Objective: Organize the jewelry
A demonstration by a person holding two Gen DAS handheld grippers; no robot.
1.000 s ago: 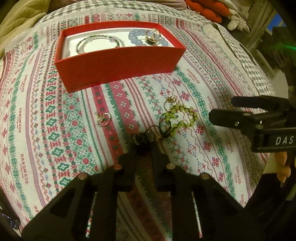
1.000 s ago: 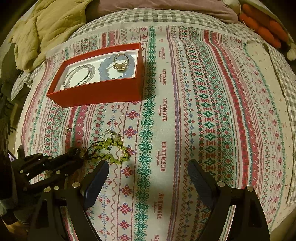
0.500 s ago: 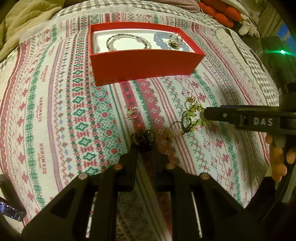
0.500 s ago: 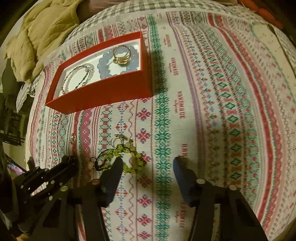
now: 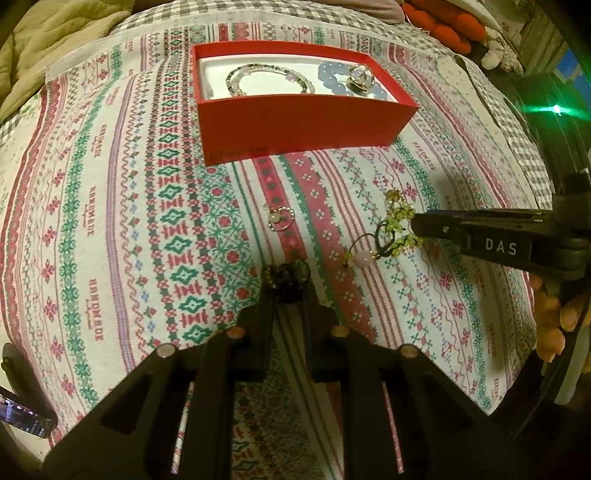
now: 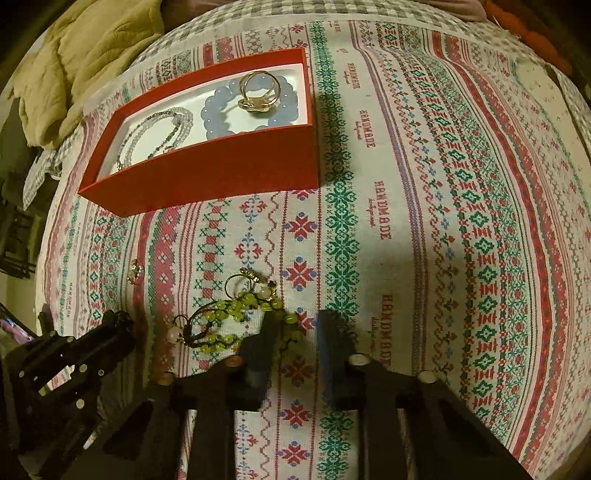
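A red box (image 5: 306, 122) (image 6: 207, 177) at the far side of the patterned cloth holds a beaded necklace (image 5: 258, 75), a blue bead bracelet (image 6: 221, 114) and a gold ring (image 6: 258, 92). My left gripper (image 5: 290, 284) is shut on a dark bead bracelet (image 5: 284, 275) just above the cloth. A green bead bracelet (image 6: 229, 312) (image 5: 397, 216) lies on the cloth. My right gripper (image 6: 297, 325) is down at its right end with its jaws closing. Beads sit between them, against the left finger, and a strip of cloth shows beside the right finger. A small ring (image 5: 280, 218) lies alone.
A gold ring (image 6: 240, 282) lies just beyond the green bracelet. An olive blanket (image 6: 92, 48) is bunched at the far left and orange plush (image 5: 450, 29) at the far right. A phone (image 5: 26, 417) lies at the near left edge. A person's hand (image 5: 554, 317) holds the right gripper.
My right gripper has come down onto the green bracelet and its jaws have narrowed from wide apart to a small gap. The left gripper, still holding the dark bracelet, has shifted slightly.
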